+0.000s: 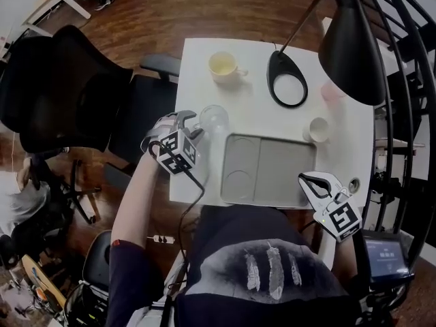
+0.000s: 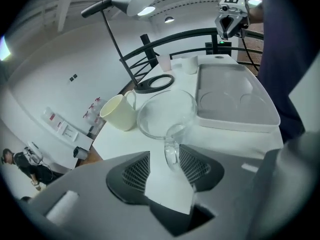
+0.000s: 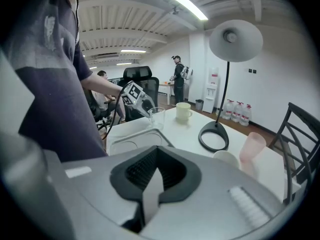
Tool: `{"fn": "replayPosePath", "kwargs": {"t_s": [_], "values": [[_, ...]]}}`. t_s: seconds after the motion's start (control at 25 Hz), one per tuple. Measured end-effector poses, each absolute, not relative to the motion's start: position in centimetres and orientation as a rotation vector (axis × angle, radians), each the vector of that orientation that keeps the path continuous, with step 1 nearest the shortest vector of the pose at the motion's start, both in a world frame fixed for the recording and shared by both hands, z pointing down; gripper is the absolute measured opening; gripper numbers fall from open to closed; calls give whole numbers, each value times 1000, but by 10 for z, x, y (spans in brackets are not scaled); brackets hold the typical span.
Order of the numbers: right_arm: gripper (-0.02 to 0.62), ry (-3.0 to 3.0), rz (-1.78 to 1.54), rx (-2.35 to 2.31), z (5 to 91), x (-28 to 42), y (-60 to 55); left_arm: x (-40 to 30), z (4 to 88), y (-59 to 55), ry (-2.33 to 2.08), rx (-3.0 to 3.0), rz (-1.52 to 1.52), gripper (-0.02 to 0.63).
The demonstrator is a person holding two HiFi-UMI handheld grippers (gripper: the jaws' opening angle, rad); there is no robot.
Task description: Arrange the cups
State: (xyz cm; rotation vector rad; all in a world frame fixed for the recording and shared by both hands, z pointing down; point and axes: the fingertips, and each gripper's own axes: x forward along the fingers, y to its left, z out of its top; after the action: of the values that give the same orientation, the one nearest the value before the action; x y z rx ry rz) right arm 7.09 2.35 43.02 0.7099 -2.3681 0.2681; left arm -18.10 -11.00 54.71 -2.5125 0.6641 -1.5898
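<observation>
A clear glass cup (image 1: pixel 216 120) stands on the white table (image 1: pixel 204 53) just left of the grey tray (image 1: pixel 272 162). My left gripper (image 1: pixel 193 119) is open around its handle (image 2: pixel 171 146); the handle lies against one pad with a gap to the other. A yellow mug (image 1: pixel 223 65) stands at the far left, a pink cup (image 1: pixel 332 91) and a small white cup (image 1: pixel 318 129) at the right. My right gripper (image 1: pixel 306 179) is shut and empty at the table's near right corner, beside the tray. The right gripper view also shows the glass cup (image 3: pixel 156 116).
A black desk lamp stands on the table, its ring base (image 1: pixel 287 80) between the mug and the pink cup, its shade (image 1: pixel 351 43) overhanging the right side. A black office chair (image 1: pixel 61 87) is left of the table, a metal chair (image 1: pixel 409 60) to the right.
</observation>
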Motion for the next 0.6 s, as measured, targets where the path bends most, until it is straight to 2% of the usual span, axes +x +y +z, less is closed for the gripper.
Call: {"fn": "replayPosePath", "kwargs": {"t_s": [0.12,0.24,0.6], "values": [[5,-2367,279,714,432,72,24,-177,552,-109,604,-2469,-1616,170],[5,-2366,281,718,434,74,24,-176,555,-113,580,-2394,-1629,87],[5,-2353,290,723,438,77,30,-173,557,-116,531,-2386,-1681,60]]}}
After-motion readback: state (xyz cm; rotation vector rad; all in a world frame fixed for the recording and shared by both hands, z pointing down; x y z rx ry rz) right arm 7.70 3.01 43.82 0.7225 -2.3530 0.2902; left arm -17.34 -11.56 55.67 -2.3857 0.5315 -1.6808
